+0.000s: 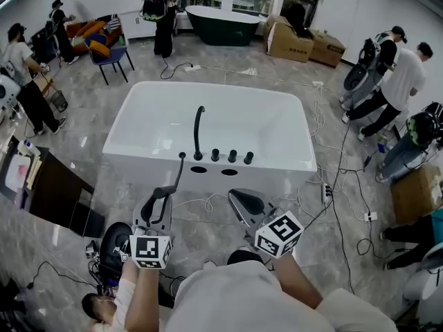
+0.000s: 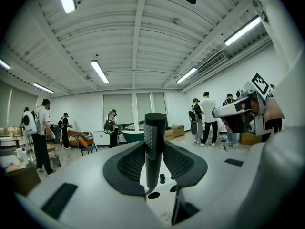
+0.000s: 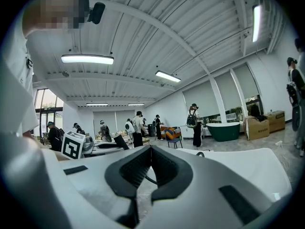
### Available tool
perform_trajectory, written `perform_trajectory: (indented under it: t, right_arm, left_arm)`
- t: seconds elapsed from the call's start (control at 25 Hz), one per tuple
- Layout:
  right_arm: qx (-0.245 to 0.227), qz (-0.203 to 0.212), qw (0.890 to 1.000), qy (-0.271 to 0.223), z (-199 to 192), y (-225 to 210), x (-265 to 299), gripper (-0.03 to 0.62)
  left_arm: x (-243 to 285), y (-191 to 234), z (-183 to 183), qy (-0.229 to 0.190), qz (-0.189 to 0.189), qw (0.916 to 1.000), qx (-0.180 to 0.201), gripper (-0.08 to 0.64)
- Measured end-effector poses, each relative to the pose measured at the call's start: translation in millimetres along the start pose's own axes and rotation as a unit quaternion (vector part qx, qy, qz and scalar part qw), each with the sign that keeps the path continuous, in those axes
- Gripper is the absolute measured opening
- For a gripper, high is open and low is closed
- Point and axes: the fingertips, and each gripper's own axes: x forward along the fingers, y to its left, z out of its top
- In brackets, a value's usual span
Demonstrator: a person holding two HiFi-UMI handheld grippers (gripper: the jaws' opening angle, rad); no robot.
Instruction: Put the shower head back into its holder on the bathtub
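The white bathtub [image 1: 149, 116] fills the middle of the head view. Its near deck carries a black curved spout [image 1: 199, 131], three black knobs [image 1: 232, 156] and two dark holes [image 1: 199, 169]. My left gripper [image 1: 165, 192] is shut on the black shower head [image 1: 180, 168], a slim wand that stands upright just short of the deck, its tip near the left hole. In the left gripper view the shower head [image 2: 154, 147] sits clamped between the pads of the left gripper [image 2: 153, 152], with the holes [image 2: 153, 195] below. My right gripper [image 1: 239, 198] [image 3: 150, 149] is shut and empty, beside the left.
Cables [image 1: 339, 185] trail over the floor right of the tub. Several people stand around the room, and one person [image 1: 97, 306] crouches at my lower left. A dark green tub [image 1: 221, 25], cardboard boxes [image 1: 297, 41] and a blue chair [image 1: 111, 57] stand at the back.
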Motion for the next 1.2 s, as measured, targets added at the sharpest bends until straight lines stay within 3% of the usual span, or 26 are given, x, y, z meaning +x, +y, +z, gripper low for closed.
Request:
perform_trajectory:
  t: [0.6, 1.2]
  right_arm:
    - [0.008, 0.012, 1.0, 0.018, -13, -4, 23, 0.017]
    - [0.021, 0.038, 0.999, 0.025, -4, -72, 120, 0.016]
  left_arm:
    - [4, 11, 13, -0.016, 0.0, 0.9999, 0.0, 0.126]
    - [70, 57, 35, -0.024, 0.007, 0.9997, -0.002, 0.124]
